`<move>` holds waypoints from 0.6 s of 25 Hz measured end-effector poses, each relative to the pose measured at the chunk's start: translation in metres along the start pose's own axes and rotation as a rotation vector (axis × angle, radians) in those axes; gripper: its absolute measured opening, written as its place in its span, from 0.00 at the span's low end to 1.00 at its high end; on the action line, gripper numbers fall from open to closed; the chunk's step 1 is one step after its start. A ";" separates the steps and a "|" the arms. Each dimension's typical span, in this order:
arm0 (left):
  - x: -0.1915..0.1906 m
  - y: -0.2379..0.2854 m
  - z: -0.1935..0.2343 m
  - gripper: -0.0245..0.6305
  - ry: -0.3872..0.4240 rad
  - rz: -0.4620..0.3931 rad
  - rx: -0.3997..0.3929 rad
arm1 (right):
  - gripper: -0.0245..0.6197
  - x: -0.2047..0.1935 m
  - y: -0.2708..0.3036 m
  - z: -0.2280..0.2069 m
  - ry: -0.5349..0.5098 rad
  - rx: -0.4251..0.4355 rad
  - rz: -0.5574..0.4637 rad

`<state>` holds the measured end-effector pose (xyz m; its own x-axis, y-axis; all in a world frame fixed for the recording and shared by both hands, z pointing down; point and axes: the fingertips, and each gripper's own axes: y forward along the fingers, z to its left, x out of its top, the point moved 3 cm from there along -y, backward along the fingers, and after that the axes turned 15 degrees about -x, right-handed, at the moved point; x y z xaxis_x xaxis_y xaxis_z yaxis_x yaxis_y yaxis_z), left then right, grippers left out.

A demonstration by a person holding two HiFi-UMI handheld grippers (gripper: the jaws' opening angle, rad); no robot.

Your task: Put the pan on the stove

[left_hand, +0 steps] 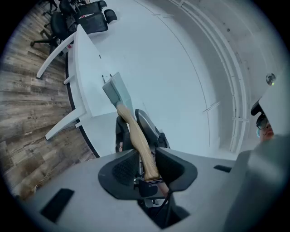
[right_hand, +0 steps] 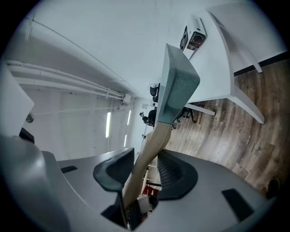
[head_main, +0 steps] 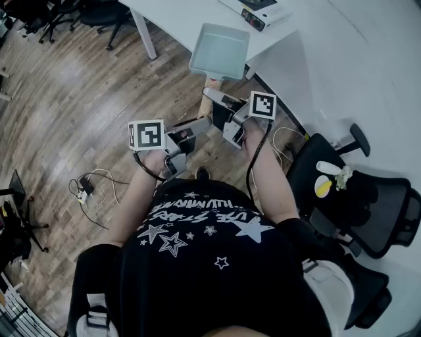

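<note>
A pale teal square pan (head_main: pixel 220 49) with a wooden handle (head_main: pixel 209 89) hangs in the air in front of the white table (head_main: pixel 191 16). Both grippers grip the handle from opposite sides. My left gripper (head_main: pixel 199 126) is shut on the handle near its end, and in the left gripper view the handle (left_hand: pixel 138 140) runs up between its pads to the pan (left_hand: pixel 118 90). My right gripper (head_main: pixel 216 100) is shut on the handle closer to the pan. In the right gripper view the handle (right_hand: pixel 149 154) passes between the pads up to the pan (right_hand: pixel 179 88). A flat black-topped appliance (head_main: pixel 263 12) lies on the table.
White table legs (head_main: pixel 146 36) stand on the wooden floor at the left. A black office chair (head_main: pixel 358 197) is close on the right. Cables and a power strip (head_main: pixel 84 191) lie on the floor at the left. More chairs (head_main: pixel 66 13) stand at the top left.
</note>
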<state>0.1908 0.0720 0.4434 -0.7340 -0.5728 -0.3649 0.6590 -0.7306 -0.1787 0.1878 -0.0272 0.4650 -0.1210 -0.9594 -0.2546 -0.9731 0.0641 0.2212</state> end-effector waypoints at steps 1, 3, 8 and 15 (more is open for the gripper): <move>0.000 0.000 0.000 0.22 -0.001 0.003 0.001 | 0.28 -0.001 0.000 0.000 0.002 -0.001 0.001; -0.002 -0.002 -0.001 0.22 -0.002 0.007 0.002 | 0.29 -0.004 0.000 0.000 0.003 0.000 0.002; -0.005 -0.007 -0.005 0.22 0.005 0.006 0.002 | 0.29 -0.010 0.000 0.004 0.004 0.007 0.003; -0.004 -0.004 -0.004 0.22 0.006 0.006 0.011 | 0.29 -0.007 0.001 0.003 0.003 0.019 0.003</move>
<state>0.1916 0.0783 0.4423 -0.7289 -0.5749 -0.3719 0.6617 -0.7310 -0.1668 0.1875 -0.0200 0.4643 -0.1236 -0.9601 -0.2510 -0.9762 0.0723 0.2042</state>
